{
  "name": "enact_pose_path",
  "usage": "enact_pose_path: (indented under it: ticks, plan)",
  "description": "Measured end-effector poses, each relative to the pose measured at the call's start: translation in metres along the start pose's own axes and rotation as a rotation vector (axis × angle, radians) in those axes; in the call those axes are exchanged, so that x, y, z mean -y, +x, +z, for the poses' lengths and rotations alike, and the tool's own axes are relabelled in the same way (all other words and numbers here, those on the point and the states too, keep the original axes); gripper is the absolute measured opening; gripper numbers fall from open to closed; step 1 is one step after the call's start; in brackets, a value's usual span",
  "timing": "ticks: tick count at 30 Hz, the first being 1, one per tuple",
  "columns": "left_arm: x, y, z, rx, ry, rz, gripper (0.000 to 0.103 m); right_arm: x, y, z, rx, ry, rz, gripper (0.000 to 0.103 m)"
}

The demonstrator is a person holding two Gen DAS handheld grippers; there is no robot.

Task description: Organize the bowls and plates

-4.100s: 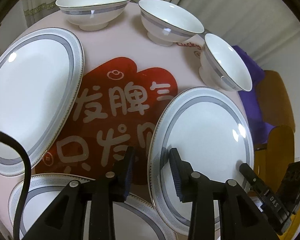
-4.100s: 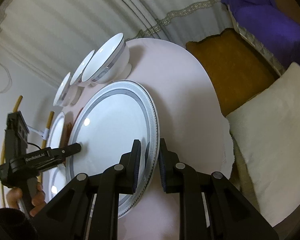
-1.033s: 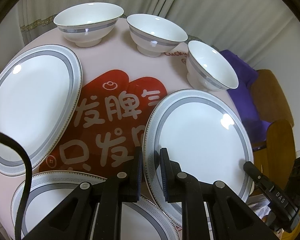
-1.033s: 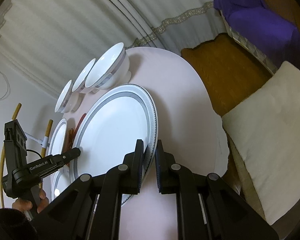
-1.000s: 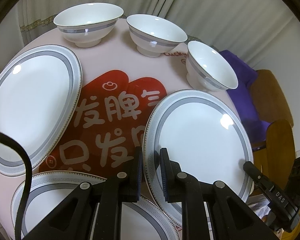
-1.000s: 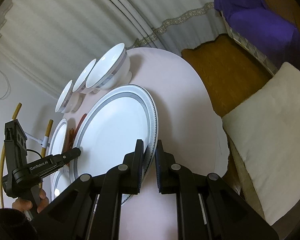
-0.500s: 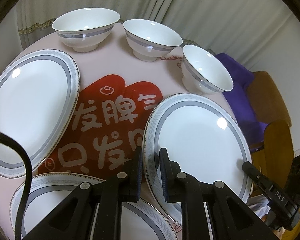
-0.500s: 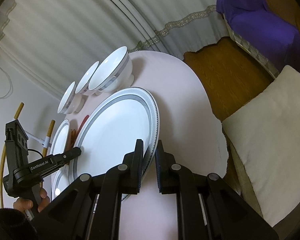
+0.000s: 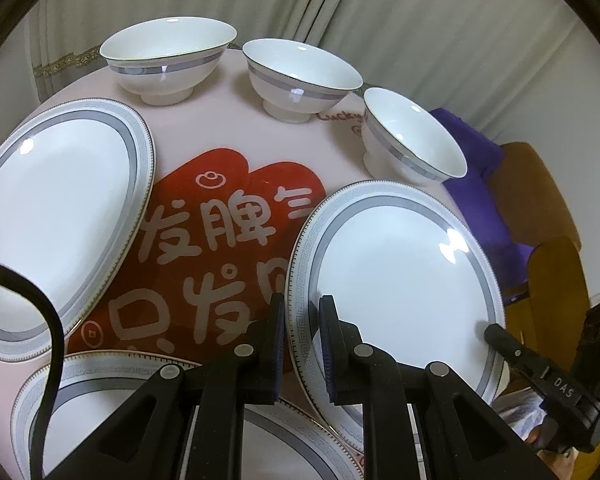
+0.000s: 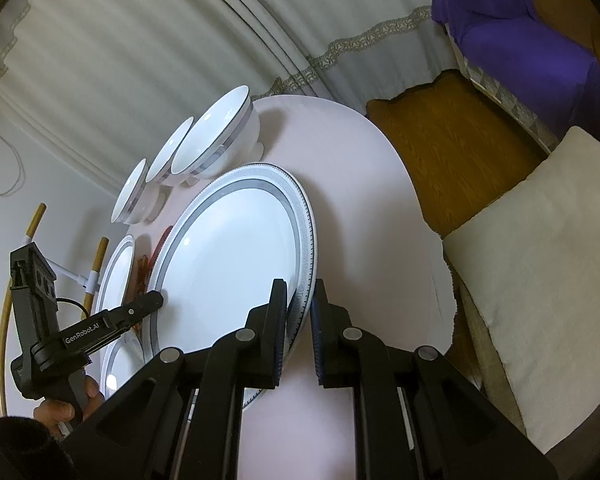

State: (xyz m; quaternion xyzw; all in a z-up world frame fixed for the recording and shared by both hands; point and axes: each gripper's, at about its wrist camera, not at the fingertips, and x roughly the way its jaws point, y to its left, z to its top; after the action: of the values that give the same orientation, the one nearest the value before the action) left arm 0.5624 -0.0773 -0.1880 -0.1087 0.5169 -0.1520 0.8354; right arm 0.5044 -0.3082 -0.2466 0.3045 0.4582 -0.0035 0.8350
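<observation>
Plate (image 9: pixel 400 280): white, grey-banded, patterned rim, glossy.

Curtain (image 9: pixel 380 20), purple cushion (image 10: pixel 520 44), table (image 10: pixel 360 208)

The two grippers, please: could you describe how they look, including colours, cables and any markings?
Both are matte black, with angular fingers, silver pivot pins and dark blue ribbed pads. The left gripper trails a black cable and bears "GenRobot.AI" in white. The right gripper shows "DAS".

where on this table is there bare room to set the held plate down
Bare pink tabletop lies right of the held plate, out to the table edge. The red print between the plates is a narrower gap. The back is crowded by three bowls.
</observation>
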Motion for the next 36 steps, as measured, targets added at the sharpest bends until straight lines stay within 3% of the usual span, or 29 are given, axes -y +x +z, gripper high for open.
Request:
enact_pose_path:
  ticks: [19,36]
  plan:
    - [-0.003,-0.010,-0.002,0.022,0.018,-0.035,0.011,-0.003,-0.004,0.004,0.010,-0.004,0.021,0.011]
    - [-0.006,-0.031,-0.008,0.054,0.013,-0.015,0.011,-0.009,-0.004,0.003,0.002,-0.029,0.048,0.012]
